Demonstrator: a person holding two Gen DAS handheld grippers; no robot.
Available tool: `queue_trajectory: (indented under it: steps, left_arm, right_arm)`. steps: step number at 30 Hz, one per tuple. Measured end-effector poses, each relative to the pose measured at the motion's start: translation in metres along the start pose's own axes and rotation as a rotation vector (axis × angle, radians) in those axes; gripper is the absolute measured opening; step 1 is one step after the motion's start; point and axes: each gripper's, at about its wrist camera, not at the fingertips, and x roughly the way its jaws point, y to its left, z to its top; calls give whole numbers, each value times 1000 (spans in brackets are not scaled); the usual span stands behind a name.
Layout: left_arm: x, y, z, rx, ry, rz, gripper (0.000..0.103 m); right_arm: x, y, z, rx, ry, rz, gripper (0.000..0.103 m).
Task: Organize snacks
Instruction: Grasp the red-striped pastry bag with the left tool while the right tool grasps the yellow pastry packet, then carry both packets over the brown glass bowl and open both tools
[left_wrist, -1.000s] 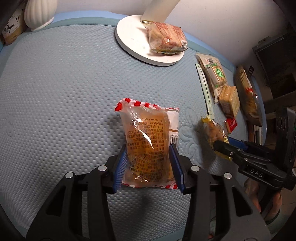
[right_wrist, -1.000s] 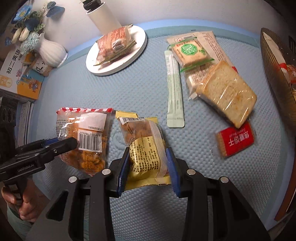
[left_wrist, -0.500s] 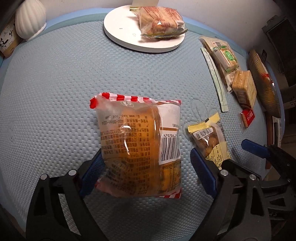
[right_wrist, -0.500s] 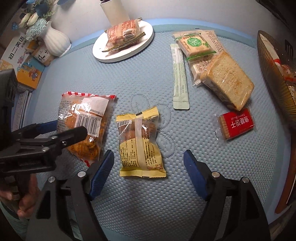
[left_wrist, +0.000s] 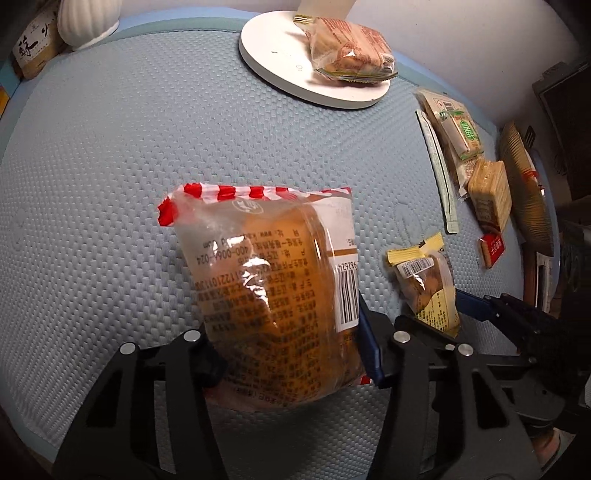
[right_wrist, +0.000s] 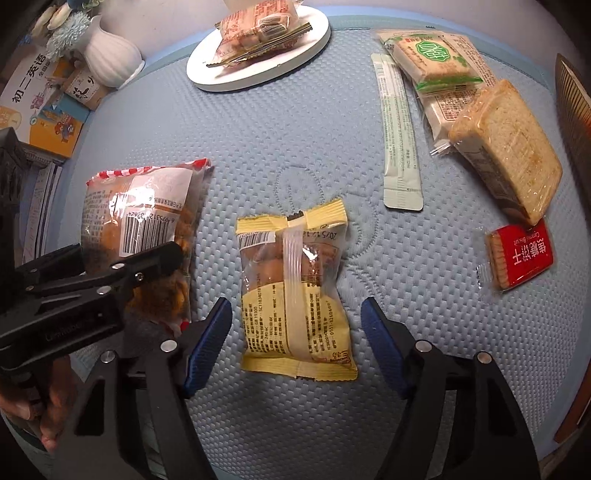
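Snack sort, early stage: one packet on white plate (right_wrist: 317, 44) upper centre; left gripper (left_wrist: 291, 350) closing on red-striped bread bag (left_wrist: 273, 295); right gripper (right_wrist: 295, 328) spread, narrowing, astride yellow packet (right_wrist: 295, 291) lying mid-mat; others upper right unsorted.

A quilted pale blue mat (right_wrist: 295, 155) with a teal edge covers the surface. Behind it stands a plain off-white wall (left_wrist: 461, 40). At the far left corner sit a ribbed white vase (right_wrist: 110, 59) holding flowers (right_wrist: 66, 26), and books (right_wrist: 40, 107) lying just beside it. Right of the mat, dark furniture (left_wrist: 565, 122) stands against the wall. Light is dim and warm.
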Motion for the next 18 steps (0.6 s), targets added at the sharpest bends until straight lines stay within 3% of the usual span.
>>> queue_trajectory:
  steps: [5, 7, 11, 15, 18]
  left_arm:
    - [-7, 1, -7, -12, -13, 9, 55]
    - [-12, -5, -10, -5, -31, -2, 55]
    - [-24, -19, -9, 11, -64, -22, 55]
    - [-34, -48, 5, 44, -93, -39, 55]
    - [-41, -70, 15, 66, -114, -117, 55]
  right_arm:
    - [8, 17, -1, -46, -2, -89, 52]
    - [5, 14, -1, -50, -8, -61, 46]
    - [-7, 2, -7, -35, -19, 3, 45]
    - [-30, -7, -14, -38, -66, 14, 45]
    - [-51, -20, -14, -24, -107, 15, 45]
